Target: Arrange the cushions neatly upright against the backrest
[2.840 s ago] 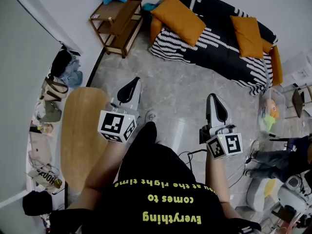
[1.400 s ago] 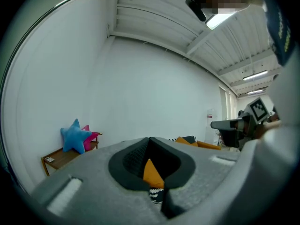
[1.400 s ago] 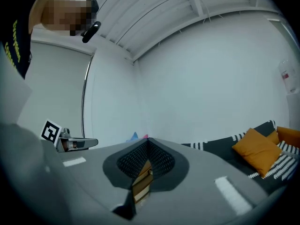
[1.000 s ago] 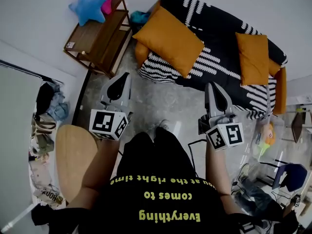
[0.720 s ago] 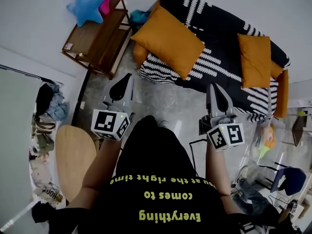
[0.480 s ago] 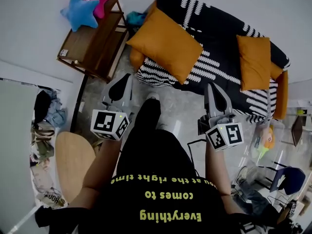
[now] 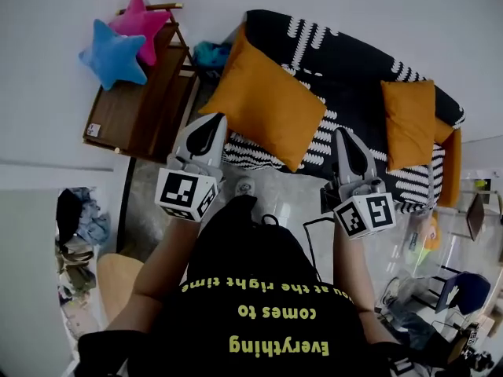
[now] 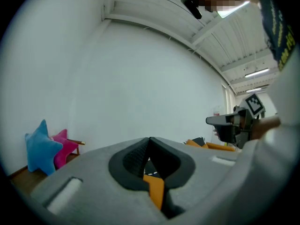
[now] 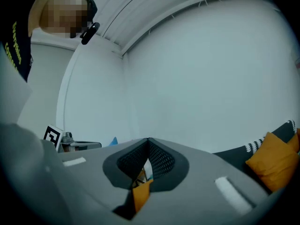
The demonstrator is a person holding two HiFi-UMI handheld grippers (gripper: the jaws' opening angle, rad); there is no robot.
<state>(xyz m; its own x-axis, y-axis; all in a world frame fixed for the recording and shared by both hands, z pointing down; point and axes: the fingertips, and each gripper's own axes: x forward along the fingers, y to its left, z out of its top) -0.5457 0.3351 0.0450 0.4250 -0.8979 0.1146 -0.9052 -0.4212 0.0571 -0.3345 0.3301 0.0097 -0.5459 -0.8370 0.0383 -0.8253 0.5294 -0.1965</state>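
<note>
Fingers, left gripper (image 8: 150, 139): closed tip to tip, nothing between them. Fingers, right gripper (image 9: 148, 140): likewise pressed together, empty. Both grippers are held level at chest height, side by side and well apart, pointing toward the sofa (image 7: 346, 61).

Big cushion (image 7: 263, 104): orange, lying tilted on the sofa's left end and hanging over the front edge. In the head view it sits just beyond the left gripper's tips and to their right, ahead of the gap between the two grippers; neither touches it.

Small cushion (image 7: 410, 122): orange, on the sofa's right part, beyond the right gripper and to its right, apart from it.

Sofa: black with white stripes, against the wall.

Shelf (image 7: 137, 116): wooden, left of the sofa, bearing a blue star (image 7: 110, 53) and a pink star (image 7: 143, 26).
</note>
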